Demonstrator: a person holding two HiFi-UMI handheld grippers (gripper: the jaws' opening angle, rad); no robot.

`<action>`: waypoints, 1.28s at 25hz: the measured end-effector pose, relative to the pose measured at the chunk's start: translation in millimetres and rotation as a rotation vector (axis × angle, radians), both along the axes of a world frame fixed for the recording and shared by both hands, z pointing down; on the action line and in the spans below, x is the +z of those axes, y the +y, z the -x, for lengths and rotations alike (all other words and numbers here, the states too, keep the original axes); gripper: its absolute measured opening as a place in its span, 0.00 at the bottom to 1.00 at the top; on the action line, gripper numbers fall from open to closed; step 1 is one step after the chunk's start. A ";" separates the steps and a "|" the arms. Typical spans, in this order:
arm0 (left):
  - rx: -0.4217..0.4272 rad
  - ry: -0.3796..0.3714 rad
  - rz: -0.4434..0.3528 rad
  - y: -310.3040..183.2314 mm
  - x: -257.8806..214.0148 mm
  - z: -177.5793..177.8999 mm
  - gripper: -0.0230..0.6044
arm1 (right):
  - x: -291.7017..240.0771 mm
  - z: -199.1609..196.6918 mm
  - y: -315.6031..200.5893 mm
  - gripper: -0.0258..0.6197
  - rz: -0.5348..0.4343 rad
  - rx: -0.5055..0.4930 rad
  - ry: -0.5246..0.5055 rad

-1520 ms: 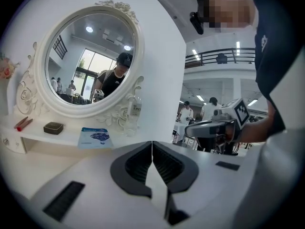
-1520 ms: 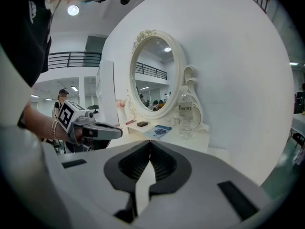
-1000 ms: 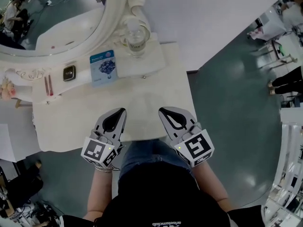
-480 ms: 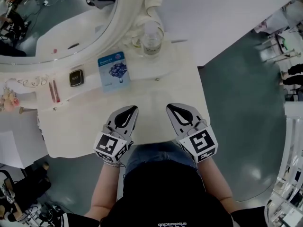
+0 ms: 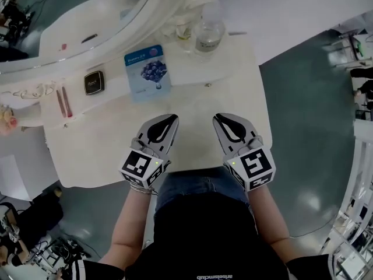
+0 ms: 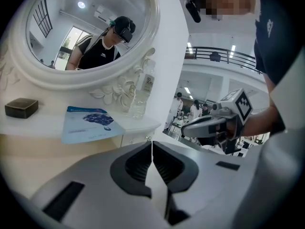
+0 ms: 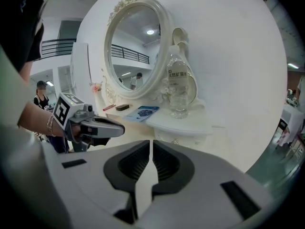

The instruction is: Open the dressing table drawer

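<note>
The cream dressing table [image 5: 105, 150] carries a raised shelf at the back, and a small drawer knob [image 5: 207, 85] shows at the shelf's front edge. The knob [image 7: 175, 141] is also seen just beyond my right jaws and, in the left gripper view, the knob [image 6: 148, 138] sits right past my left jaws. My left gripper [image 5: 172, 119] and right gripper [image 5: 218, 119] hover side by side over the near half of the tabletop, pointing at the shelf. Both are shut with nothing between the pads. Neither touches the knob.
On the shelf lie a blue packet [image 5: 147, 72], a black compact [image 5: 93, 81] and two pink sticks [image 5: 63, 102]. A clear water bottle [image 5: 208, 37] stands by the oval mirror [image 5: 70, 22]. Grey floor drops off at the table's right edge [image 5: 265, 115].
Both grippers have sunk towards the tabletop and edged forward towards the shelf. Their jaws have stayed shut and empty.
</note>
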State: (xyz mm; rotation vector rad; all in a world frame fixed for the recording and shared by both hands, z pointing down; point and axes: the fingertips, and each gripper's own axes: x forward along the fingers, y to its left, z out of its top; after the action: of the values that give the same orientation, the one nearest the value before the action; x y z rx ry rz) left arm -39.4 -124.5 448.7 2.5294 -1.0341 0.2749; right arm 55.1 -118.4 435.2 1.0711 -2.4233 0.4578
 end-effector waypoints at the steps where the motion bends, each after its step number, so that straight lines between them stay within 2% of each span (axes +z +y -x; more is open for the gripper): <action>1: 0.000 -0.001 0.005 -1.5 2.7 1.1 0.07 | 2.5 1.2 -1.4 0.07 0.003 0.001 0.002; 12: 0.040 -0.029 0.011 -14.2 24.3 -0.4 0.07 | 31.5 4.8 -25.8 0.08 0.029 0.054 -0.003; 24: -0.028 -0.016 0.039 -23.2 47.8 -6.7 0.07 | 52.2 -3.5 -41.6 0.15 0.041 0.081 0.020; 32: -0.055 -0.038 0.030 -31.7 53.5 -8.9 0.08 | 67.3 -4.6 -52.6 0.21 0.054 0.093 0.020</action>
State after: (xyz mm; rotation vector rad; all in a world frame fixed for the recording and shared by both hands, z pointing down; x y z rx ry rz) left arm -30.5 -156.2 502.3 2.4732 -1.1041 0.3216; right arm 59.8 -171.0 502.5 1.1630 -2.3380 0.5371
